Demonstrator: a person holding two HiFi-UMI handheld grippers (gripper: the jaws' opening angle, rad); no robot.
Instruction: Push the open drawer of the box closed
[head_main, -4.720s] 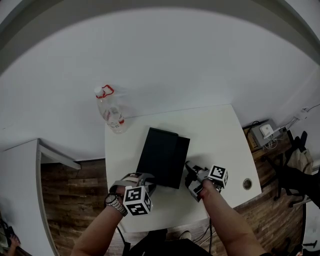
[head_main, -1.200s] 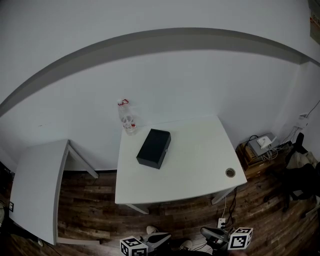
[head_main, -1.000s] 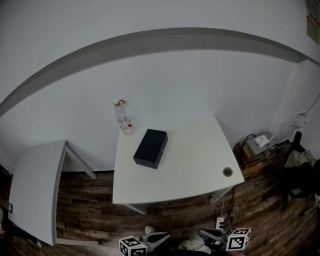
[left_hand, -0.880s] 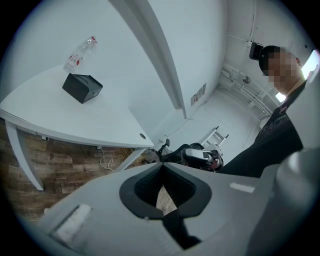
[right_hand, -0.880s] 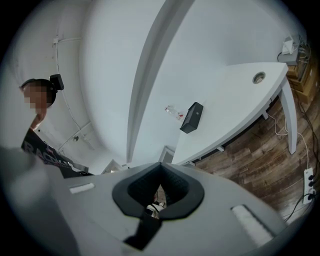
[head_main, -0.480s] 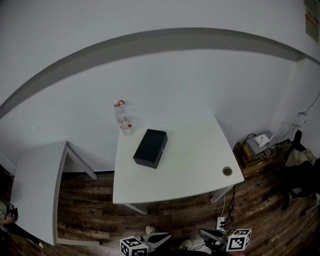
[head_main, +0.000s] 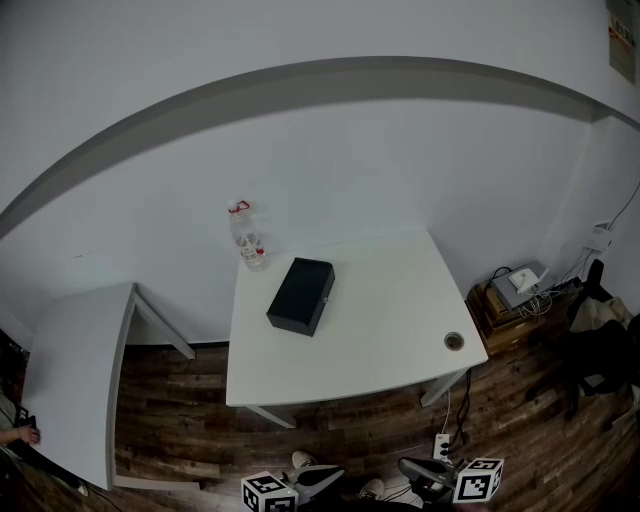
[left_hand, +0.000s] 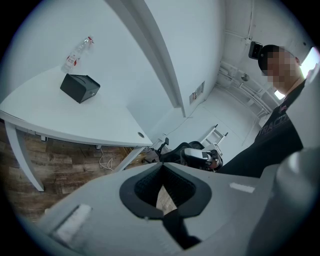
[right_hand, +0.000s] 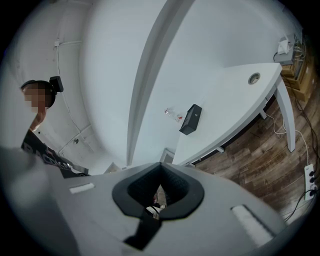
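dim, even, flat lighting; no glare. strong fisheye curvature bends edges; gripper views are vignetted black, with near foreground out of focus.

A white bench (head_main: 380, 330) stands on a wood-plank floor (head_main: 200, 440), its far edge against the wall. Two things lie on it: a black box (head_main: 301, 296) at about 10 o'clock from the middle, set at a slant, and an upright clear bottle (head_main: 246, 236) near the 11 o'clock corner, just beyond the box. A round hole (head_main: 454, 341) sits near the 4 o'clock corner.
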